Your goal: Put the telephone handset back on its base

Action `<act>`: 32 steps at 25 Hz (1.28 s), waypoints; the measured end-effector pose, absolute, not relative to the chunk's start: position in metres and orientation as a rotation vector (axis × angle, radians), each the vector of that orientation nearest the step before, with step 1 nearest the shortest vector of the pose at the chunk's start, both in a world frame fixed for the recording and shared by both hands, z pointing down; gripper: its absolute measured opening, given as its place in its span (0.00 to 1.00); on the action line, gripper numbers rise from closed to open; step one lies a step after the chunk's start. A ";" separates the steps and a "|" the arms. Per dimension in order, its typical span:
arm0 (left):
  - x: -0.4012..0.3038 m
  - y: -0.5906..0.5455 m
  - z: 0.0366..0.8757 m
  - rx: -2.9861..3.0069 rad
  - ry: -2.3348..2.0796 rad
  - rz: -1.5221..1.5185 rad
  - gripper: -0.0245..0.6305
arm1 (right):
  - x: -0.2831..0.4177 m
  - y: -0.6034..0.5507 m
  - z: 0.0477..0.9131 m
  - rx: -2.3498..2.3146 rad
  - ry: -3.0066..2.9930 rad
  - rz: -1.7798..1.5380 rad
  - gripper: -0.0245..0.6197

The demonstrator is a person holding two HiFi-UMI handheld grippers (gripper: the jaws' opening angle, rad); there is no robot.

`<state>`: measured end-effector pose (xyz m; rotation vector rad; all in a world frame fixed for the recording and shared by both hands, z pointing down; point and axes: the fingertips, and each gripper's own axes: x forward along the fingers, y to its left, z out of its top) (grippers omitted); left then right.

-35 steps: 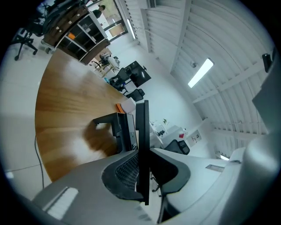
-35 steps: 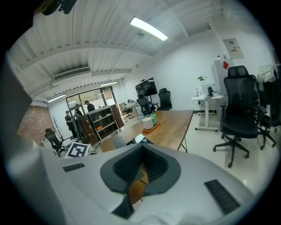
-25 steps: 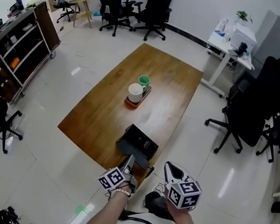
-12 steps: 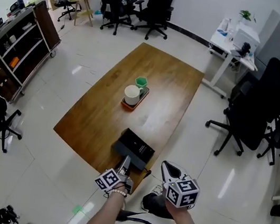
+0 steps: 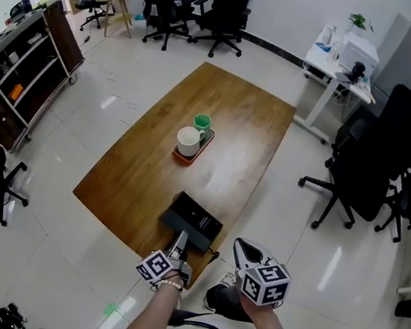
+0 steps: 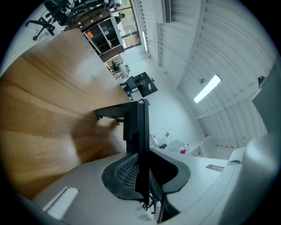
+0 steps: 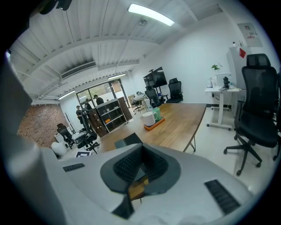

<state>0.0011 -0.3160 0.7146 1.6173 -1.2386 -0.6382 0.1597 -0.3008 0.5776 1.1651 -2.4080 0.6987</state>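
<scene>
The black telephone base (image 5: pixel 194 217) lies on the wooden table (image 5: pixel 222 115), close to its near edge. My left gripper (image 5: pixel 180 240) reaches over that edge right up to the base's near side, rolled onto its side. In the left gripper view its pads (image 6: pixel 125 173) are shut on a thin black part seen edge-on, the handset (image 6: pixel 141 125), which stands just above the tabletop. My right gripper (image 5: pixel 243 247) hangs off the table to the right, over the floor. Its jaws (image 7: pixel 139 169) are shut with nothing between them. The base (image 7: pixel 126 140) shows beyond them.
An orange tray (image 5: pixel 192 152) with a white mug (image 5: pixel 187 141) and a green cup (image 5: pixel 201 122) stands mid-table. Black office chairs (image 5: pixel 371 161) crowd the right side, a white desk (image 5: pixel 341 65) stands at the back right, and a dark shelf unit (image 5: pixel 16 79) lines the left.
The table and base have slid slightly left and up in the picture as the head camera drifted. The left gripper stays at the base's near side with the handset. The right gripper holds still.
</scene>
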 end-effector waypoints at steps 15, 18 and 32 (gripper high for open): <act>-0.003 -0.314 0.738 1.555 -1.353 -0.352 0.26 | 0.160 -0.302 0.574 1.192 -2.416 0.707 0.04; -0.011 -0.308 0.750 1.502 -1.380 -0.313 0.42 | 0.161 -0.299 0.574 1.202 -2.414 0.713 0.04; -0.036 -0.288 0.703 1.568 -1.372 -0.353 0.50 | 0.160 -0.291 0.547 1.320 -2.436 0.709 0.04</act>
